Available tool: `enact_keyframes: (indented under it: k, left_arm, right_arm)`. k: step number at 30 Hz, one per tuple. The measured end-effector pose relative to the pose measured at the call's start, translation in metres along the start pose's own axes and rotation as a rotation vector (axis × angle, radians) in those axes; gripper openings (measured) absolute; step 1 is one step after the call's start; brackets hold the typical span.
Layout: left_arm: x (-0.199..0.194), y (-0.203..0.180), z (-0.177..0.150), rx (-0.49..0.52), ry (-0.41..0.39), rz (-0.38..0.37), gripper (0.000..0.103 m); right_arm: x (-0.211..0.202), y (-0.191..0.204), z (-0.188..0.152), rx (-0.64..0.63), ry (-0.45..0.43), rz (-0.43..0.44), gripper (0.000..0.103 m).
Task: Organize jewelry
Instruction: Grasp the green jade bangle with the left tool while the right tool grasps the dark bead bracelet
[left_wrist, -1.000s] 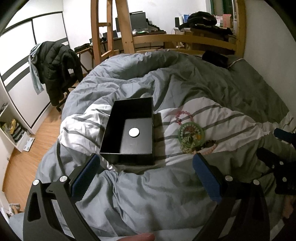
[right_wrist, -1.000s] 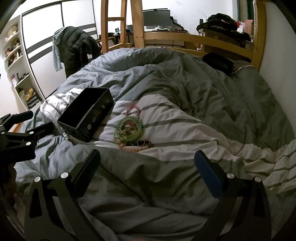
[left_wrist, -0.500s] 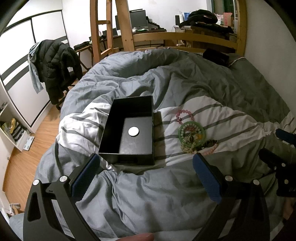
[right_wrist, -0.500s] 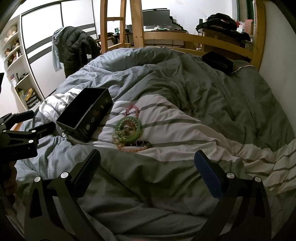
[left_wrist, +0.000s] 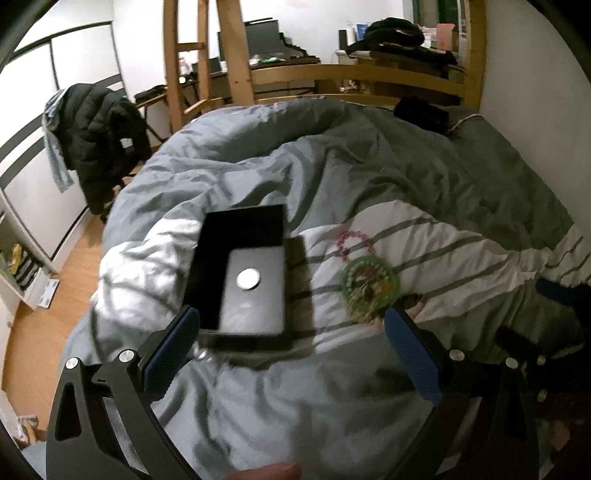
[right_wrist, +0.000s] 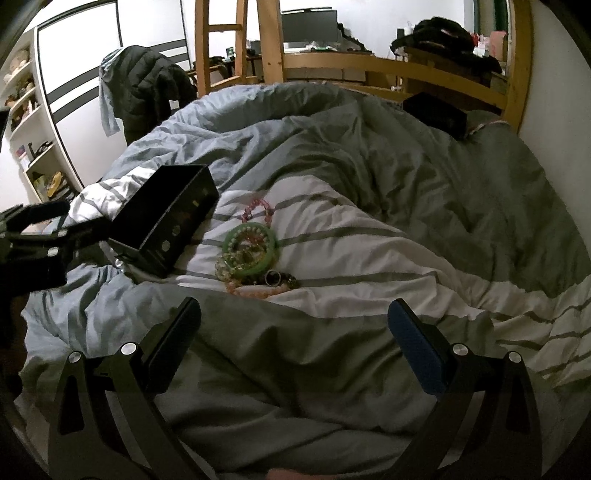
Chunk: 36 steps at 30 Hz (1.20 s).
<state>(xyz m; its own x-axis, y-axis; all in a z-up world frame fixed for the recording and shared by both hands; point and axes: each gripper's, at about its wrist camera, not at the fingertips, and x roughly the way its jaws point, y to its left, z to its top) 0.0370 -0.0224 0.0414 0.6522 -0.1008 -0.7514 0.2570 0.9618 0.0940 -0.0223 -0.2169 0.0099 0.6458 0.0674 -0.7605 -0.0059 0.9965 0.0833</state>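
An open black box (left_wrist: 243, 273) with a small silver disc (left_wrist: 248, 278) inside lies on the rumpled duvet; it also shows in the right wrist view (right_wrist: 166, 225). To its right lies a pile of jewelry (left_wrist: 369, 284): a green bangle (right_wrist: 251, 247), a pink bead bracelet (right_wrist: 258, 210), a peach bead bracelet (right_wrist: 255, 291) and a ring (right_wrist: 272, 277). My left gripper (left_wrist: 291, 354) is open and empty, just short of the box's near wall. My right gripper (right_wrist: 295, 350) is open and empty, short of the pile.
The grey and white striped duvet (right_wrist: 369, 229) covers the whole bed in soft folds. A wooden bed frame and ladder (left_wrist: 229, 62) stand behind. A chair with a dark jacket (left_wrist: 99, 136) stands left of the bed. A white wall runs along the right.
Both grippers have moved forward a little toward the box and the jewelry. Both stay open and empty. The box and jewelry have not moved.
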Motion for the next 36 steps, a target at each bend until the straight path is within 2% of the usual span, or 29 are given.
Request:
enact_keyframes:
  k: [6,8,9,10,14,16,18,20,22,26,28,30,31,34,35,36]
  left_arm:
    - [0.048,-0.033,0.023,0.065,0.046,-0.069,0.097]
    - [0.073,-0.045,0.024,0.097,0.079,-0.077,0.082]
    - [0.086,-0.05,0.024,0.108,0.11,-0.088,0.068]
    - [0.096,-0.052,0.024,0.112,0.133,-0.091,0.061]
    - [0.137,-0.064,0.022,0.15,0.183,-0.079,0.042]
    - [0.153,-0.066,0.022,0.159,0.196,-0.086,0.027]
    - [0.167,-0.066,0.019,0.16,0.21,-0.097,0.02]
    - [0.176,-0.066,0.015,0.174,0.216,-0.097,0.019]
    - [0.183,-0.066,0.011,0.19,0.233,-0.097,0.019]
    - [0.197,-0.057,0.01,0.122,0.307,-0.153,0.019]
    - [0.198,-0.055,0.01,0.104,0.32,-0.162,0.019]
    - [0.195,-0.06,0.009,0.133,0.307,-0.147,0.019]
    - [0.193,-0.06,0.009,0.133,0.301,-0.142,0.019]
    - [0.187,-0.061,0.009,0.124,0.291,-0.139,0.016]
    - [0.183,-0.061,0.006,0.118,0.287,-0.141,0.016]
    - [0.179,-0.062,0.004,0.113,0.283,-0.143,0.016]
  right_arm:
    - [0.019,-0.003,0.0,-0.012,0.033,0.009,0.1]
    - [0.028,-0.003,0.002,-0.027,0.046,0.014,0.1]
    - [0.035,-0.001,0.004,-0.039,0.056,0.02,0.1]
    - [0.04,0.0,0.005,-0.05,0.062,0.025,0.1]
    - [0.07,0.01,0.016,-0.133,0.095,0.033,0.1]
    - [0.093,0.013,0.022,-0.161,0.124,0.052,0.1]
    - [0.112,0.014,0.023,-0.183,0.155,0.065,0.094]
    - [0.136,0.017,0.02,-0.211,0.202,0.06,0.081]
    - [0.153,0.016,0.015,-0.221,0.233,0.038,0.077]
    - [0.167,0.009,0.015,-0.187,0.276,0.072,0.081]
    - [0.17,0.007,0.015,-0.172,0.289,0.099,0.085]
    - [0.167,0.008,0.015,-0.179,0.285,0.094,0.085]
    - [0.164,0.008,0.015,-0.179,0.273,0.088,0.08]
    - [0.16,0.005,0.015,-0.173,0.247,0.044,0.034]
    - [0.158,0.004,0.016,-0.167,0.238,0.045,0.025]
    - [0.156,0.004,0.018,-0.166,0.23,0.045,0.021]
